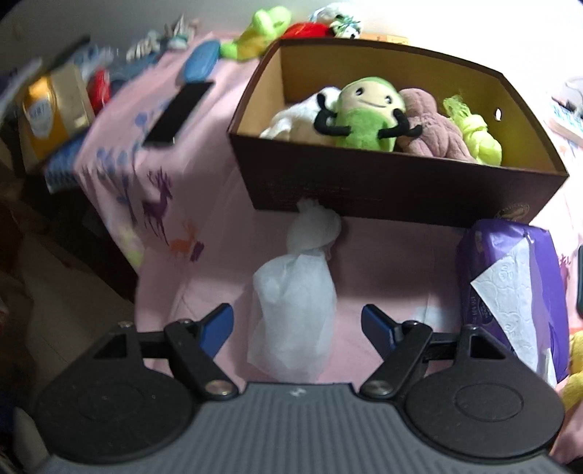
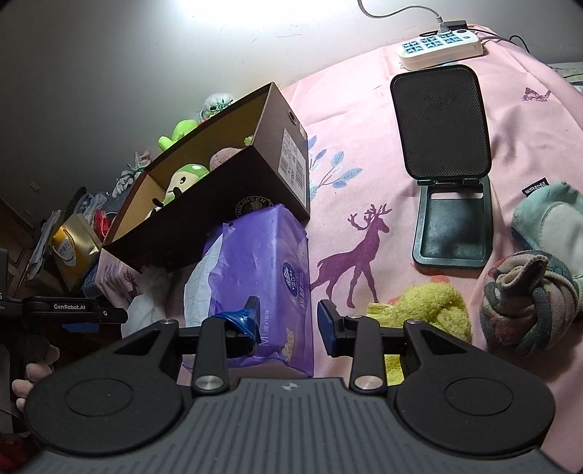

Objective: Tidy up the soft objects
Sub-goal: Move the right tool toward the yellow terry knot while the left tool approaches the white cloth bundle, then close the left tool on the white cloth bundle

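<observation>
A brown cardboard box (image 1: 364, 189) stands on the pink deer-print cover and holds a green plush (image 1: 364, 113), a white plush, a mauve knotted toy (image 1: 430, 131) and a lime rope toy (image 1: 473, 127). My left gripper (image 1: 298, 326) is open above a thin white tissue sheet (image 1: 295, 310) that lies between its blue pads; a crumpled white wad (image 1: 315, 226) sits against the box. My right gripper (image 2: 288, 321) is open with nothing held, hovering over a purple tissue pack (image 2: 262, 262). A yellow fuzzy toy (image 2: 426, 306) lies just right of its fingers.
A knotted multicolour sock ball (image 2: 528, 302) and a teal sock (image 2: 546, 218) lie at the right. A black folding stand (image 2: 448, 164) and a power strip (image 2: 441, 47) sit behind. More plush toys (image 1: 258, 32) line the wall behind the box. A black phone (image 1: 178, 113) lies left.
</observation>
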`<state>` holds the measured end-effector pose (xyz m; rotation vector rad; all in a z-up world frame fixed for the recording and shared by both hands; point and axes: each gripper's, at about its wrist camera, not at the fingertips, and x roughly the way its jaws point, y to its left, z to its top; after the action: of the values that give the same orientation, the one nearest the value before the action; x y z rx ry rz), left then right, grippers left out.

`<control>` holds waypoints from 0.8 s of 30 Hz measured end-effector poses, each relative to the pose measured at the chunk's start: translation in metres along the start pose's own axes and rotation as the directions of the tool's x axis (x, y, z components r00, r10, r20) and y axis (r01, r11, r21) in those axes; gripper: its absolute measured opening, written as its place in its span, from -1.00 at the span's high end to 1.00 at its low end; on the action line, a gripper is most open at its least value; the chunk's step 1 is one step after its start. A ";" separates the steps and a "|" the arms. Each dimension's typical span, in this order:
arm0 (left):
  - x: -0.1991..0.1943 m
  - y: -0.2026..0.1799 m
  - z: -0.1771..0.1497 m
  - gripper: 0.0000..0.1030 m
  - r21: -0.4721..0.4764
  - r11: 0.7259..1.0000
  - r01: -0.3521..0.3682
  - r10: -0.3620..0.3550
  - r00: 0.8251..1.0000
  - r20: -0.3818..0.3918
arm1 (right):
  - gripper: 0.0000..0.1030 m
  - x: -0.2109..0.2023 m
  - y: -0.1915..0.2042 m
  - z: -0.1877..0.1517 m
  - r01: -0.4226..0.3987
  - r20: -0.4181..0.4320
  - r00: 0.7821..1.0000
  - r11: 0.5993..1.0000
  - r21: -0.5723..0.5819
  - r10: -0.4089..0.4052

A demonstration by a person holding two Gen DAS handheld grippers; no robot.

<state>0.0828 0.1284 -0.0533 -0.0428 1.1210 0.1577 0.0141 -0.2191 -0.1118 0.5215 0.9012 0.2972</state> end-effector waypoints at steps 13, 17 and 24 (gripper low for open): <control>0.049 0.005 0.002 -0.54 0.019 0.999 0.040 -0.039 0.998 -0.052 | 0.66 0.010 0.020 0.006 0.041 -0.008 0.999 0.999 -0.012 -0.041; 0.062 0.010 -0.001 -0.41 0.000 0.999 0.051 -0.051 0.996 -0.079 | 0.66 0.012 0.022 0.008 0.062 -0.006 0.998 0.998 -0.010 -0.062; 0.058 0.015 0.000 0.32 -0.011 0.996 0.093 -0.093 0.994 -0.065 | 0.66 0.021 0.027 0.012 0.072 -0.013 0.997 0.997 0.011 -0.072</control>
<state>0.1048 0.1492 -0.1049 -0.1077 1.1815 0.0779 0.0354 -0.1906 -0.1049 0.4969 0.9320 0.2299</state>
